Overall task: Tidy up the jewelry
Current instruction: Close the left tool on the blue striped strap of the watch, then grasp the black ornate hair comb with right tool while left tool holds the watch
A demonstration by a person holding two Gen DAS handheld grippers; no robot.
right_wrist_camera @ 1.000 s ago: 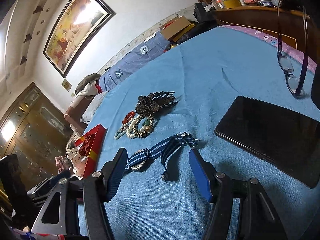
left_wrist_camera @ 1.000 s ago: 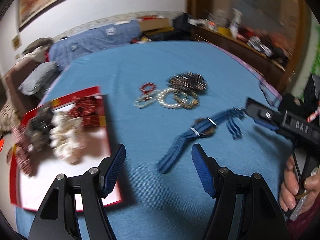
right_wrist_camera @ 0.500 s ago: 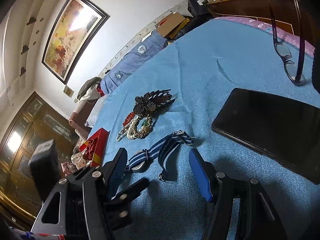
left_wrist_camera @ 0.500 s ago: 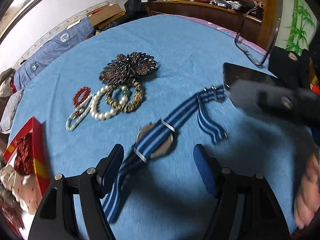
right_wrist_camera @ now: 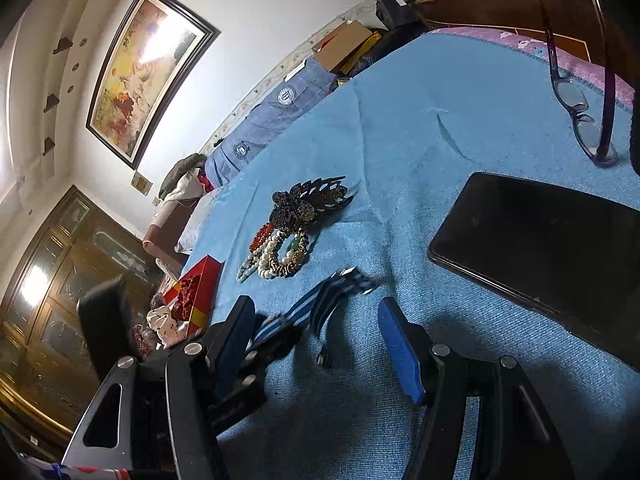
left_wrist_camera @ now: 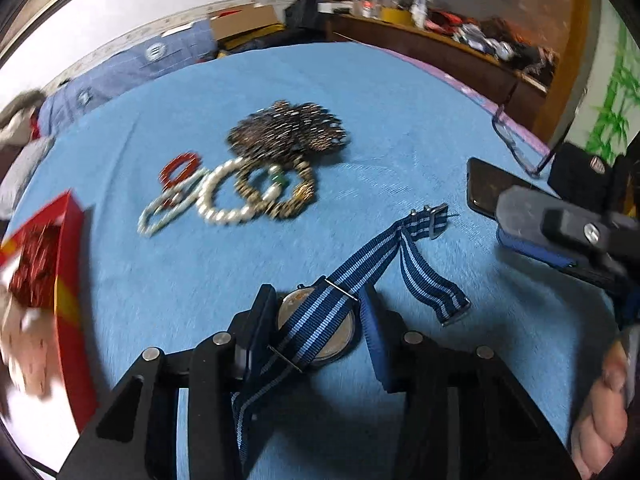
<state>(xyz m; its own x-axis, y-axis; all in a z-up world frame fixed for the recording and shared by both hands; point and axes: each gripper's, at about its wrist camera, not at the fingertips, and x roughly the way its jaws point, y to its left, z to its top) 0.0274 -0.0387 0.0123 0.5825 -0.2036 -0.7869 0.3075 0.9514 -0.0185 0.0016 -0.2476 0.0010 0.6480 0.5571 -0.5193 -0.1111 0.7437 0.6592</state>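
Observation:
A watch (left_wrist_camera: 316, 328) with a blue striped strap (left_wrist_camera: 376, 256) lies on the blue cloth (left_wrist_camera: 180, 280). My left gripper (left_wrist_camera: 318, 320) is low over it, its jaws closing, and the pads sit against both sides of the round case. My right gripper (right_wrist_camera: 316, 336) stands open just above the cloth, with the strap's loose end (right_wrist_camera: 336, 300) lying ahead between its fingers, untouched. It shows as a black body (left_wrist_camera: 568, 236) at the right of the left wrist view. Farther back lie beaded bracelets (left_wrist_camera: 240, 196) and a dark ornate hair clip (left_wrist_camera: 288, 132).
A red box (left_wrist_camera: 60, 264) holding hair ties stands at the left edge. A black phone (right_wrist_camera: 540, 240) lies right of the watch, with glasses (right_wrist_camera: 580, 120) beyond it. A person's hand (left_wrist_camera: 600, 412) is at the lower right. Cluttered wooden furniture (left_wrist_camera: 440, 48) runs behind the cloth.
My left gripper swung from the red box toward the watch, came down over it, and its jaws narrowed around the case. The right gripper stayed put and open.

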